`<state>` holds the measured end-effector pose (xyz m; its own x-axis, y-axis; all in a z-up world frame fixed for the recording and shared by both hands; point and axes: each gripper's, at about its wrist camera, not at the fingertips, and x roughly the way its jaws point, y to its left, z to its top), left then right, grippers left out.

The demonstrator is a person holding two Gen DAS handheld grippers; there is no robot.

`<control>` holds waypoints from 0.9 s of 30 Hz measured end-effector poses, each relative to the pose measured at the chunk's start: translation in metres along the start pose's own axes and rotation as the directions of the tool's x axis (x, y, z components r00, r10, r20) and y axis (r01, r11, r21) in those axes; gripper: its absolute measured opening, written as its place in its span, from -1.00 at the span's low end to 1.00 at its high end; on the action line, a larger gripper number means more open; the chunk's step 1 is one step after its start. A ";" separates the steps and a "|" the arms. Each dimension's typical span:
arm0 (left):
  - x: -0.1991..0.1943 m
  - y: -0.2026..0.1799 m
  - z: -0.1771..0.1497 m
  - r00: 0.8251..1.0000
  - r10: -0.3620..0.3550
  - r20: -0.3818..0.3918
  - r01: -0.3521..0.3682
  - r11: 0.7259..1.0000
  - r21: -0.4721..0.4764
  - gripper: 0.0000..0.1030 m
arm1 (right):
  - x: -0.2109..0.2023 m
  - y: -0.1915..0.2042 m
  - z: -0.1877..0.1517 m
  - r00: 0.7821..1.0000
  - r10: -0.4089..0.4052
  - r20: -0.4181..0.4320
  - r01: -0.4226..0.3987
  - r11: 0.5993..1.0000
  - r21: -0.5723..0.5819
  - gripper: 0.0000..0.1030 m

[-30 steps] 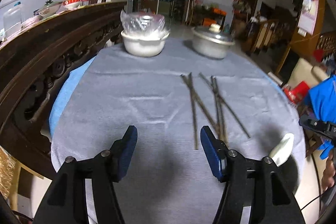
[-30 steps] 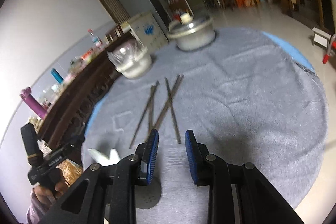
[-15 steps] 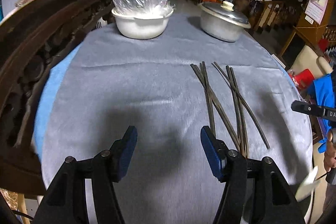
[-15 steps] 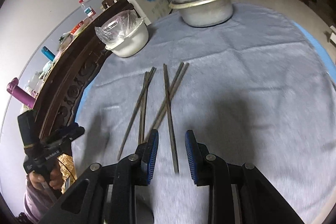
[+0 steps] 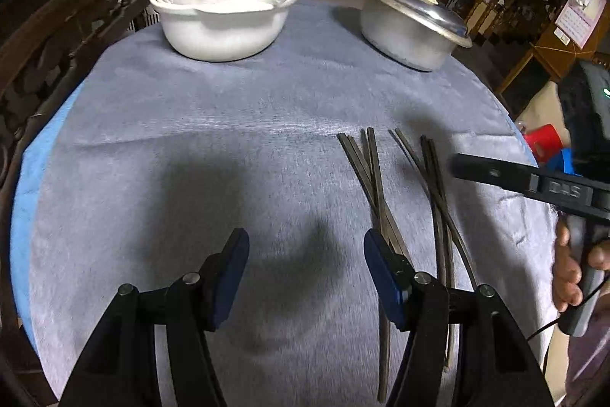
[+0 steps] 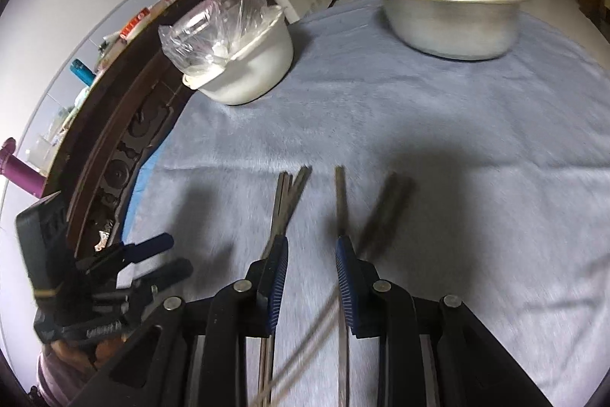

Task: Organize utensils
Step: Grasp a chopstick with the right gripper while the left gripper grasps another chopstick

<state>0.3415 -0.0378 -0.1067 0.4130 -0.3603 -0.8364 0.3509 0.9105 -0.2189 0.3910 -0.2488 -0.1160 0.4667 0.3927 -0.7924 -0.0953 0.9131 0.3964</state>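
Several dark chopsticks (image 5: pixel 375 185) lie loosely crossed on the grey tablecloth (image 5: pixel 213 155), in two rough bunches. In the right wrist view the chopsticks (image 6: pixel 284 206) run under and between my right gripper's fingers. My left gripper (image 5: pixel 305 271) is open and empty, low over the cloth, with its right finger over the left bunch. My right gripper (image 6: pixel 310 271) is narrowly open and empty, low over the chopsticks; it also shows at the right edge of the left wrist view (image 5: pixel 507 176).
A white bowl covered with plastic wrap (image 5: pixel 221 21) and a lidded metal pot (image 5: pixel 413 25) stand at the far side of the table. A carved dark wooden sideboard (image 6: pixel 126 140) runs along the left edge. The table's right edge (image 5: pixel 533 155) drops off near the chopsticks.
Both grippers have moved forward and lower toward the chopsticks. The right gripper now sits over them. Neither has taken hold of anything.
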 end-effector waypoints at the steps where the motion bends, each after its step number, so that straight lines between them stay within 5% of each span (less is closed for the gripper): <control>1: 0.002 0.000 0.002 1.000 -0.005 -0.001 0.005 1.000 -0.002 0.23 | 0.006 0.000 0.004 1.000 -0.006 -0.004 0.006 1.000 0.000 -0.49; 5: 0.007 -0.006 0.013 1.000 -0.024 -0.002 0.024 0.999 0.021 0.06 | 0.031 -0.003 0.015 0.999 -0.035 -0.034 0.035 0.999 0.000 -0.53; 10: 0.019 -0.023 0.025 0.999 -0.038 -0.027 0.040 0.997 0.062 0.02 | 0.044 -0.008 0.011 0.995 -0.079 -0.053 0.079 0.997 -0.011 -0.88; 21: 0.060 -0.067 0.062 0.999 0.029 -0.034 -0.024 0.991 0.129 0.02 | -0.027 -0.051 -0.024 0.998 0.047 0.049 -0.052 0.993 0.102 -0.88; 25: 0.087 -0.072 0.071 0.991 0.078 -0.112 -0.064 0.991 0.121 0.02 | -0.044 -0.058 -0.035 0.996 0.051 0.069 -0.059 0.992 0.109 -0.88; 27: 0.090 -0.071 0.070 0.990 0.088 -0.107 -0.075 0.990 0.118 -0.14 | -0.049 -0.061 -0.038 0.997 0.034 0.075 -0.042 0.993 0.109 -0.88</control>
<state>0.4128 -0.1496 -0.1312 0.3497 -0.2546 -0.9016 0.4152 0.9048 -0.0945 0.3405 -0.3198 -0.1195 0.5281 0.4143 -0.7412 -0.0190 0.8784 0.4775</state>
